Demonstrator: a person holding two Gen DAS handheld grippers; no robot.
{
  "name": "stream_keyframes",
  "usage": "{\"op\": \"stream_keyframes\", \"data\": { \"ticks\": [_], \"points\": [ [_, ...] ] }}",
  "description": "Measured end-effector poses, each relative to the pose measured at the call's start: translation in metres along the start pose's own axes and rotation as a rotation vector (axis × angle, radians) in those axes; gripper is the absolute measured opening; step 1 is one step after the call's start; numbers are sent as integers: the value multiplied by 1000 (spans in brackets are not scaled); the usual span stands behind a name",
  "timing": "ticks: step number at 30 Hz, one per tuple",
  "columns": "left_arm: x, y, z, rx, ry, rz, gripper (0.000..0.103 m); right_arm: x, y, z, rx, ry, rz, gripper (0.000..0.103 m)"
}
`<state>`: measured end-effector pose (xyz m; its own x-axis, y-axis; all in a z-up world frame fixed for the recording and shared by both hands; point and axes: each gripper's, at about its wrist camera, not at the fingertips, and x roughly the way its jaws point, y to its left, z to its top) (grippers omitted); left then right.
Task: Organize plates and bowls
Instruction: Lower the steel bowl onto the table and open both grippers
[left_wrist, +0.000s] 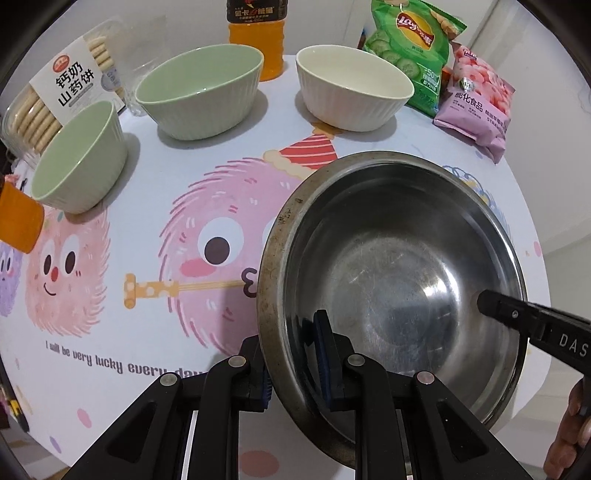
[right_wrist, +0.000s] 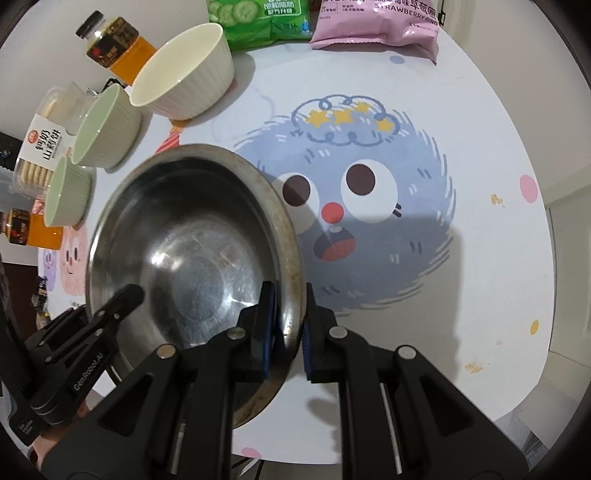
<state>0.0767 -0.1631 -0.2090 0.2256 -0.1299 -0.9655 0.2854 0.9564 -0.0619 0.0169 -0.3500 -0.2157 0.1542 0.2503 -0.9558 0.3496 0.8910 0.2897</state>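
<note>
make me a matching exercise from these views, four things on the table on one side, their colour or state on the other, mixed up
Things:
1. steel bowl
2. largest ceramic bowl on the right
3. Lay's chip bag
4. drink bottle

Colour or state:
A. green, cucumber slices printed on it
B. cream, ribbed, empty
C. orange liquid, dark label
D. rim pinched by the left hand-held gripper and the right hand-held gripper

Pairs: 1-D, 2-B, 3-A, 4-C
</note>
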Motion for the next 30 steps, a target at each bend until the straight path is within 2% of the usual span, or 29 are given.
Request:
{"op": "stream_keyframes", "data": {
  "ticks": [2,3,4,5,6,7,9,10,14,18,23,27,30],
  "points": [
    [8,1,2,-30,27,-20,21,3,-2,-2,14,13,8,16],
    [14,3,4,-57,55,-56,24,4,-3,-3,28,16,10,16],
    [18,11,3,-110,83,-154,31,3,-4,-3,39,13,21,16],
    [19,18,2,-158,100,-233,53,0,-5,-4,40,10,29,18],
    [18,24,0,-189,108,-262,72,-4,-6,-5,43,1,32,34],
    [11,30,-2,-214,98,-240,103,-12,-9,-5,55,-20,34,65],
    [-3,34,-2,-198,49,-202,103,-26,-16,-3,91,-61,54,92],
    [-10,34,-2,-176,28,-173,103,-32,-19,-1,112,-71,61,96],
    [-38,41,4,-149,-23,-93,103,-56,-30,12,209,-133,128,96],
    [-54,46,22,-138,-19,-60,103,-66,-17,24,236,-145,194,96],
    [-77,44,33,-109,-46,-14,103,-61,6,36,217,-98,285,96],
    [-91,45,38,-82,-65,2,103,-55,20,41,250,-57,343,96],
    [-97,52,43,-102,-75,20,103,-48,30,45,268,-19,368,96]
  ]
}}
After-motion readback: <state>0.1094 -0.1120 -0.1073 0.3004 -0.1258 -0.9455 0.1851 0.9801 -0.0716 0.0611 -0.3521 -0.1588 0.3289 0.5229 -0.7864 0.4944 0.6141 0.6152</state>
